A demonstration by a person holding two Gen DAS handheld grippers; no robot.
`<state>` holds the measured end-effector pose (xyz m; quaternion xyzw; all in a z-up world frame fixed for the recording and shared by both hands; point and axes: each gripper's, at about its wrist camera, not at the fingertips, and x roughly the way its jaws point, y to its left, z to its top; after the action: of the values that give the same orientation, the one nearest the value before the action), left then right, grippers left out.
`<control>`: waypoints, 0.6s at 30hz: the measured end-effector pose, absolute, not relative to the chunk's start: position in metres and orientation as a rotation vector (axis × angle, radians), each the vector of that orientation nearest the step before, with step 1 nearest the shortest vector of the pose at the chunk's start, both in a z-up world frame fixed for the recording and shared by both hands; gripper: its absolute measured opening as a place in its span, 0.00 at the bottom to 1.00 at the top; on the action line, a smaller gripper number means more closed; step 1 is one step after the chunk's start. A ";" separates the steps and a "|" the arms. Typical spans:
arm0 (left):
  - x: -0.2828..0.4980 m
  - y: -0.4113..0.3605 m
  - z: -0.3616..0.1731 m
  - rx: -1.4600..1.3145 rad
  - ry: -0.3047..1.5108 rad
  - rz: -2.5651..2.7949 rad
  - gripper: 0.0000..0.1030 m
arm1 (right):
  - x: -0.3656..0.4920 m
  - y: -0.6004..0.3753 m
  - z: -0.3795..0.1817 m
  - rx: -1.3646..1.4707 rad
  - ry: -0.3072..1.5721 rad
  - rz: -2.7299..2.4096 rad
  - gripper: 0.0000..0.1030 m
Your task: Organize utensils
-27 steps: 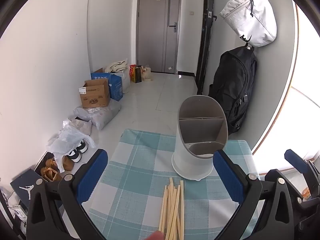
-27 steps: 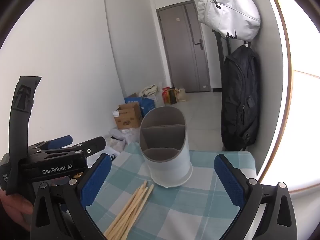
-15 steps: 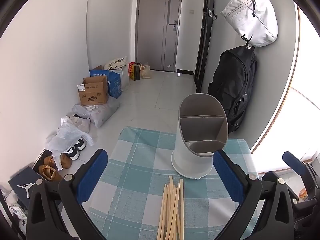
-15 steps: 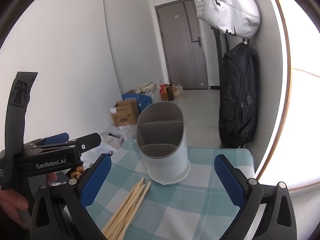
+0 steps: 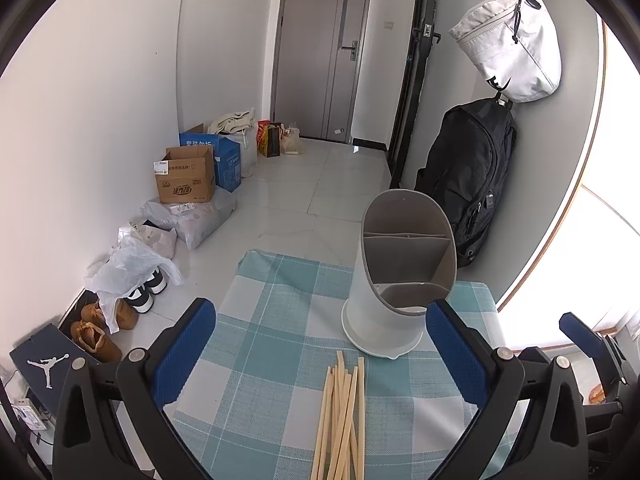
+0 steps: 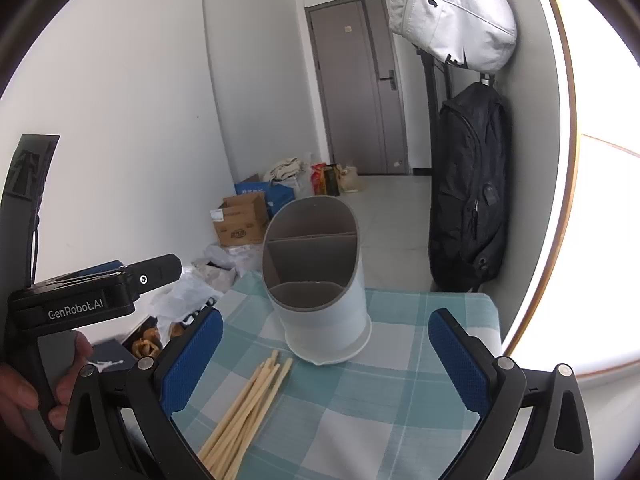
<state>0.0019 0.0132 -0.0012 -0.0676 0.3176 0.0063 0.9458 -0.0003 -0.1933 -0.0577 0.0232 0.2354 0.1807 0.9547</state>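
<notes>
Chopsticks [image 5: 342,420] lie in a loose bundle on the near part of the checked tablecloth [image 5: 260,340], their far tips just short of the foot of the utensil holder [image 5: 400,280], which stands upright toward the far right of the table. Seen from the right wrist, the same chopsticks [image 6: 248,404] fan out from the near left toward the holder [image 6: 320,280], whose slanted mouth faces the cameras and shows a low front compartment and divided ones behind, all apparently empty. The left gripper [image 5: 320,356] hangs above the bundle with its blue pads spread wide and nothing between them; the right gripper [image 6: 326,360] is likewise spread wide and empty, aimed more at the holder's base. A person's hand [image 6: 24,392] grips the left tool's handle at the left edge of the right wrist view. By my judgement the sorting has not begun: this is the approach before a first pick. The next move likely calls for one gripper to come down over the chopsticks, close across the thin sticks without scattering them, then lift and tip them end-first into a compartment. The holder looks light and may slide or tip if nudged.
</notes>
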 end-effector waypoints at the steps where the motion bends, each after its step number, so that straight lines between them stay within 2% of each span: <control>1: 0.002 0.013 -0.002 -0.138 0.647 0.011 0.99 | 0.000 -0.193 -0.058 0.045 0.479 0.366 1.00; 18: 0.001 0.013 -0.006 -0.144 0.660 0.010 0.99 | 0.000 -0.193 -0.059 0.033 0.480 0.347 1.00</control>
<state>0.0008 0.0129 -0.0063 -0.0704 0.3238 0.0047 0.9435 -0.0001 -0.1929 -0.0585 0.0163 0.2363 0.1708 0.9564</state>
